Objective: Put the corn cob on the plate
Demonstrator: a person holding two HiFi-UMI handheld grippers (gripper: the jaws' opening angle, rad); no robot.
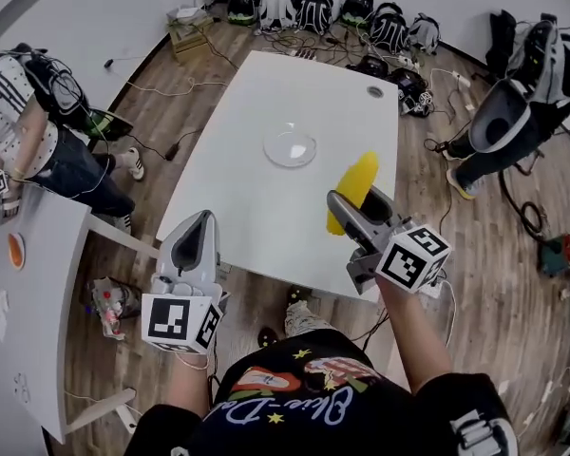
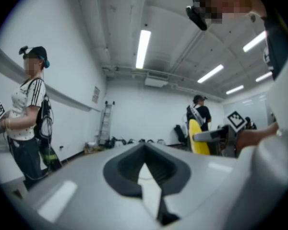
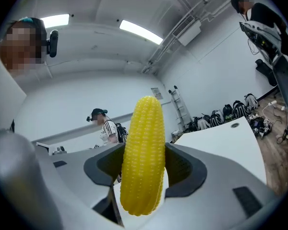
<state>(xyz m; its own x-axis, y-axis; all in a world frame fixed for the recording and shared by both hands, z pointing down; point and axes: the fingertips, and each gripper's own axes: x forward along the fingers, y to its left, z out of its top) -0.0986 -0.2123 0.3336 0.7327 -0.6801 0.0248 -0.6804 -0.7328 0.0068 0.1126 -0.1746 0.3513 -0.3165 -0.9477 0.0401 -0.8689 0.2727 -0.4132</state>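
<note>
A yellow corn cob [image 1: 357, 180] stands nearly upright in my right gripper [image 1: 348, 203], which is shut on it above the right front part of the white table [image 1: 266, 93]. In the right gripper view the corn cob [image 3: 143, 147] fills the space between the jaws. A clear glass plate [image 1: 290, 146] sits at the table's middle, beyond and left of the cob. My left gripper [image 1: 200, 220] hangs over the table's front left edge, shut with nothing in it. The left gripper view shows the cob [image 2: 196, 137] off to the right.
One person [image 1: 38, 122] stands left of the table, another [image 1: 513, 112] at the right. Backpacks [image 1: 313, 8] line the far wall and cables lie on the wooden floor. A second white table [image 1: 28, 293] stands at the near left.
</note>
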